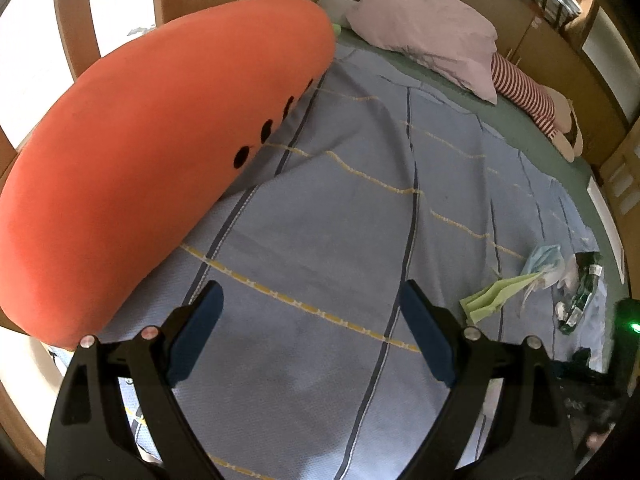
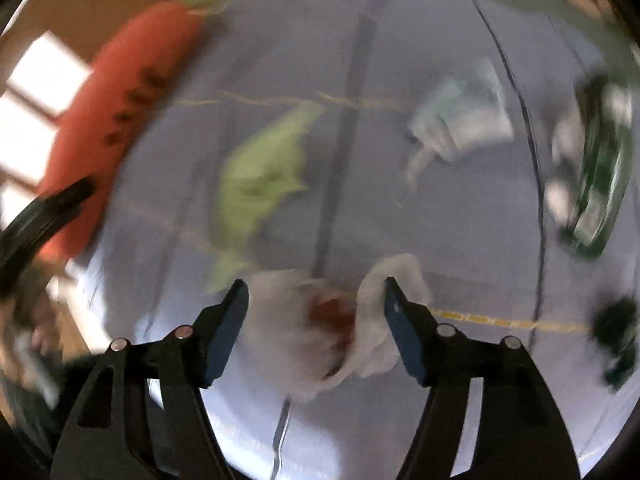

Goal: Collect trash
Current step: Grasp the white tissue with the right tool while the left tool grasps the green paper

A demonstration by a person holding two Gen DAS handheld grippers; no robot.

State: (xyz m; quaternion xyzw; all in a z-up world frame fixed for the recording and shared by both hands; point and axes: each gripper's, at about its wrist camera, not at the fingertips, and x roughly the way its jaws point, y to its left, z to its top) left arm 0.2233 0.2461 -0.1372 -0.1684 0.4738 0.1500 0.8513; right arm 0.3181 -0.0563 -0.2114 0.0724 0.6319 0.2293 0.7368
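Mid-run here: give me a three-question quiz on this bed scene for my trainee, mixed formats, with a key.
1. True or false: the left gripper is shut on the green paper.
2. Multiple choice: the white crumpled tissue between the right gripper fingers has a stain that is A) blue B) reddish C) yellow.
3. Fill in: in the left wrist view the green bottle lies to the ____ of the green paper.

Key: 1 false, it is open over bare blanket. 2 B. 3 right.
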